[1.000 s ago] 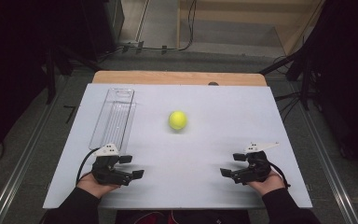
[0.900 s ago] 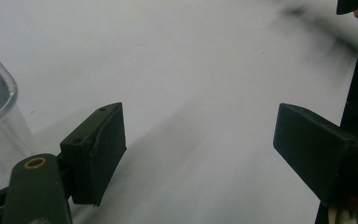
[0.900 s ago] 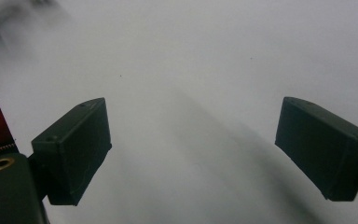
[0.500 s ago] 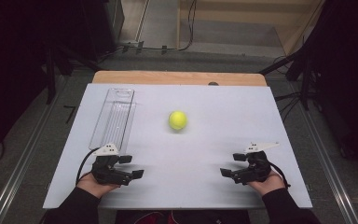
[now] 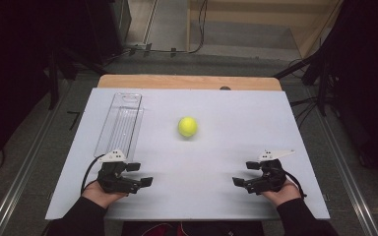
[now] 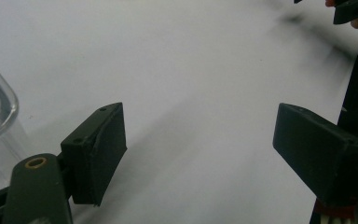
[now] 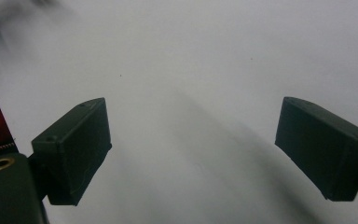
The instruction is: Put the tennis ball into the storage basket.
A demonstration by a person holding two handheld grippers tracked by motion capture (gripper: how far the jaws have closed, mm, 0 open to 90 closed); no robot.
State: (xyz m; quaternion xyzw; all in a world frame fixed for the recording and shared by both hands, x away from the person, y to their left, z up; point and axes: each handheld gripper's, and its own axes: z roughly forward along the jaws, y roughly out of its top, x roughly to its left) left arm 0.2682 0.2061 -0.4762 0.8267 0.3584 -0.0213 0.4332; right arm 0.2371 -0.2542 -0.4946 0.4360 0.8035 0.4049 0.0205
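In the high view, a yellow-green tennis ball (image 5: 188,126) is seen near the middle of the white counter (image 5: 236,113), well apart from both hands. It is round and fuzzy-looking, with a small shadow beneath it; being a sphere, it has no long axis and no pointing direction can be read. A clear plastic tray (image 5: 120,125) lies left of the ball, its long axis running from the near side of the counter towards the far side, its far end slightly to the right. The left hand-held gripper (image 5: 140,174) is rested near the counter's front edge, just in front of the tray's near end, its jaws pointed towards the counter's middle. The right hand-held gripper (image 5: 243,173) is placed at the front right, jaws pointed inwards towards the left one.

In the left gripper view, the two black jaws are held apart with nothing between them, bare counter beyond, and a rounded corner of the tray is seen at the left edge.

In the right gripper view, the jaws are likewise parted and empty over plain white counter.
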